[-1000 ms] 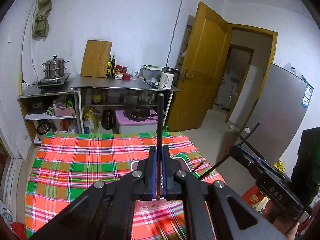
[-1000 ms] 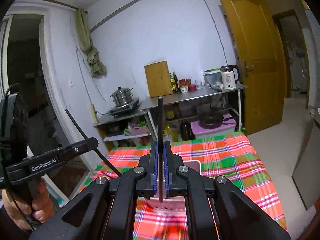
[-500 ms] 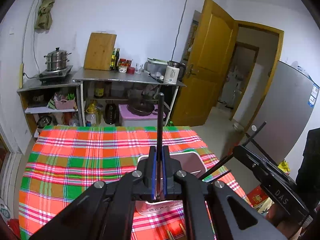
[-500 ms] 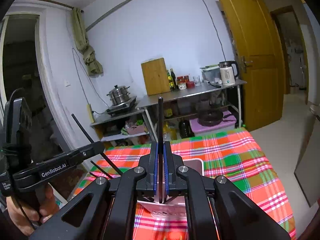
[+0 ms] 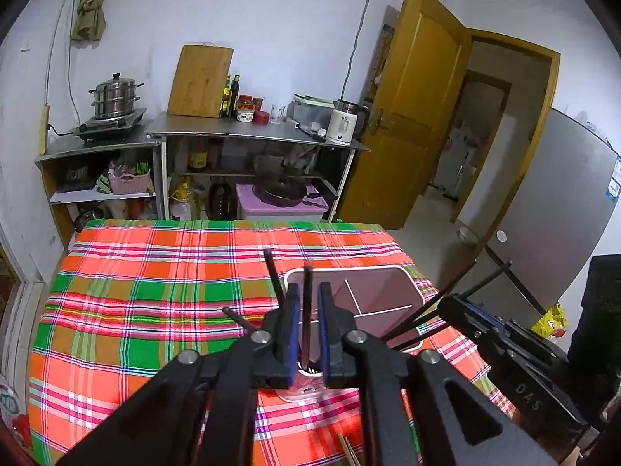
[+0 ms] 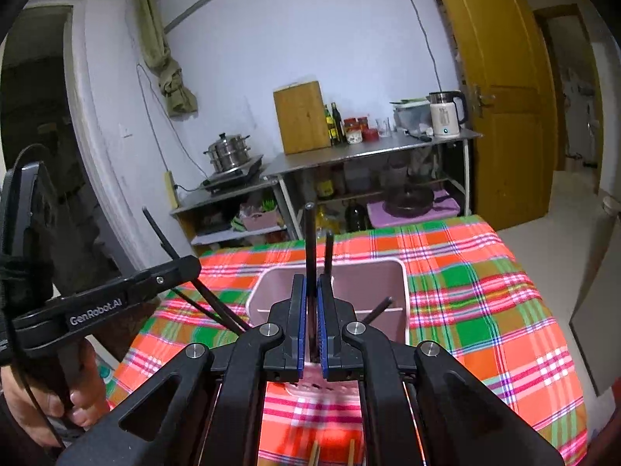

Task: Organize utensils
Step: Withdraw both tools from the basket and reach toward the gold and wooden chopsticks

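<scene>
A pink divided utensil holder (image 5: 372, 291) (image 6: 365, 272) stands on the plaid tablecloth (image 5: 155, 291). My left gripper (image 5: 308, 291) hangs just over its near compartment. Its jaws are opening, and a black chopstick (image 5: 307, 310) stands loose between the blue pads with its lower end inside the holder. Two more black chopsticks (image 5: 271, 272) splay to its left. My right gripper (image 6: 310, 281) is shut on a black chopstick (image 6: 309, 240) above the holder, and another black stick (image 6: 328, 252) rises just beside it. Each wrist view shows the other gripper (image 6: 186, 268) (image 5: 450, 305) at its side.
Wooden chopsticks (image 5: 347, 450) (image 6: 314, 454) lie on the cloth near me. Beyond the table stand a steel counter (image 5: 252, 132) with a kettle (image 5: 343, 122) and cutting board (image 5: 200, 79), a stove shelf with a steamer pot (image 5: 114, 97), and an open door (image 5: 407, 108). A grey panel (image 5: 562, 213) stands right.
Both grippers have sunk toward the pink holder, which now fills the middle of both views. The left jaws have parted and its chopsticks have splayed apart.
</scene>
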